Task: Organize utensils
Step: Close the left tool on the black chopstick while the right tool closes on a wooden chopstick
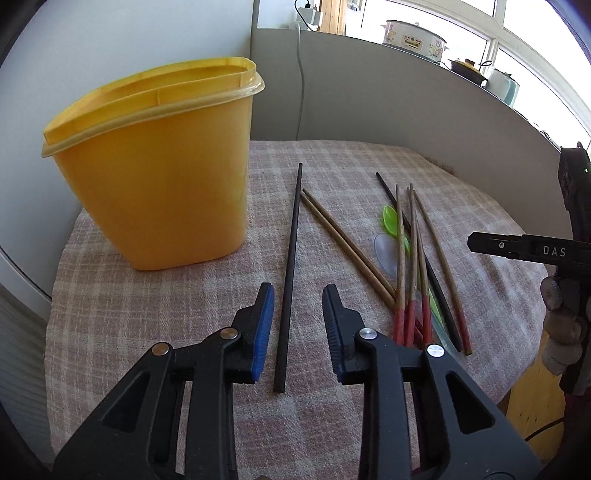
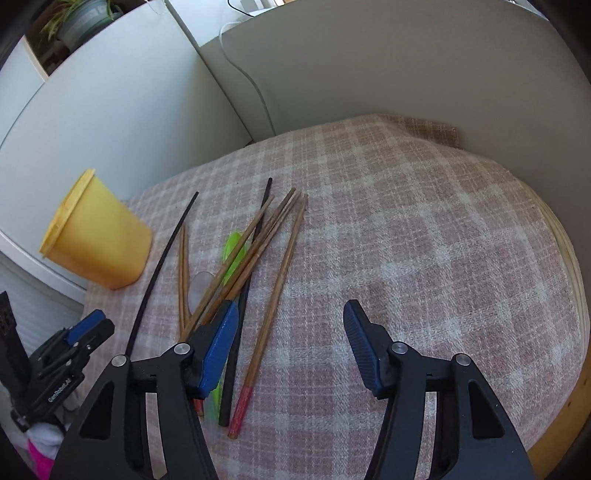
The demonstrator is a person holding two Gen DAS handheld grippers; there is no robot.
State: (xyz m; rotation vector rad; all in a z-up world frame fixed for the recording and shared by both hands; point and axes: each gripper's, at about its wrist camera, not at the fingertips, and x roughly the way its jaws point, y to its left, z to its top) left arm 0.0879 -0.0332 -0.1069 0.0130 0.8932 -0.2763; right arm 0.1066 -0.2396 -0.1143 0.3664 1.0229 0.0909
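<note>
Loose chopsticks point(image 1: 413, 266) beside upright yellow container point(image 1: 159, 166)

Checked tablecloth point(image 2: 406, 221), sunlit window point(image 1: 517, 33)

Bright window daylight, soft shadows, heavy fisheye bending at edges.

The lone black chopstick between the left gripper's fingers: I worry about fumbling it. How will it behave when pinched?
The black chopstick looks thin and straight, so probably stiff and light. Lying flat on the checked cloth, it may roll or slip as the left gripper closes.
</note>
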